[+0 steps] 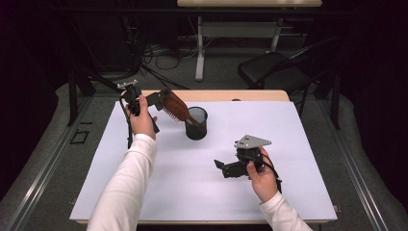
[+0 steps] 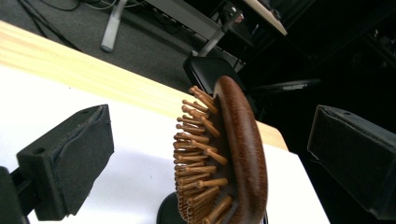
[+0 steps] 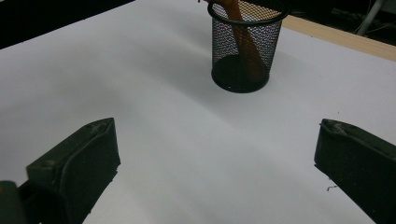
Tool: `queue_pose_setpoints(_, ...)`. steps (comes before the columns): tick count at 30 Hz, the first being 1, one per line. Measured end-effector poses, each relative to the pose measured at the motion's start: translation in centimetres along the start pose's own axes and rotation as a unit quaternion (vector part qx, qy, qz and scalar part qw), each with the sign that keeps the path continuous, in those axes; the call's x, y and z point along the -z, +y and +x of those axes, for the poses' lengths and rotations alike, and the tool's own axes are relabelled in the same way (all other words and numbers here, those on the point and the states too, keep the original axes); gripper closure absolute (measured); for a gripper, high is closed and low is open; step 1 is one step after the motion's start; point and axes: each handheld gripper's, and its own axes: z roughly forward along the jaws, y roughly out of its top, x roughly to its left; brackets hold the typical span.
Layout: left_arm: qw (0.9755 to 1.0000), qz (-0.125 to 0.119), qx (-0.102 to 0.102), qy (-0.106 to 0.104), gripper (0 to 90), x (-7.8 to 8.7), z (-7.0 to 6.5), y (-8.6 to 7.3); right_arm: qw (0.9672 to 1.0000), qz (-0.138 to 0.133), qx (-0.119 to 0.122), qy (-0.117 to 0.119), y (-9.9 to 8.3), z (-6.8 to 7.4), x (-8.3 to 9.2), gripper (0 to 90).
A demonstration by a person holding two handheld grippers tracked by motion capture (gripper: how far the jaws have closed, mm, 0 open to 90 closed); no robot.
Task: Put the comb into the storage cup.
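Note:
A brown wooden hairbrush leans with its handle down in a black mesh cup at the back middle of the white sheet. My left gripper is open, its jaws wide on either side of the brush head without touching it. In the left gripper view the brush stands between the jaws of that gripper, bristles facing the left jaw, the cup rim just below. My right gripper is open and empty, low over the sheet. It points at the cup and the brush handle.
A white sheet covers the wooden table. Beyond the far edge stand a black chair and a desk frame with cables on the floor.

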Motion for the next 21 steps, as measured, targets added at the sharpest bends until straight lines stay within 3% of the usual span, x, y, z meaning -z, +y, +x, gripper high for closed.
queue_pose_setpoints(7,0.9971,0.018,-0.074,0.008,0.4,0.3,-0.6,0.2,1.0000,0.000,0.000,0.000,0.0,0.0,0.0,0.0)
queue_pose_setpoints(12,0.9962,0.018,-0.085,0.011,0.4,0.6,-0.6,0.6,1.0000,0.001,0.000,0.000,0.0,0.0,-0.1,0.0)
queue_pose_setpoints(21,0.9923,0.018,-0.121,0.019,0.4,2.0,-0.6,1.5,1.0000,0.001,0.000,0.000,0.0,0.0,-0.1,0.0)
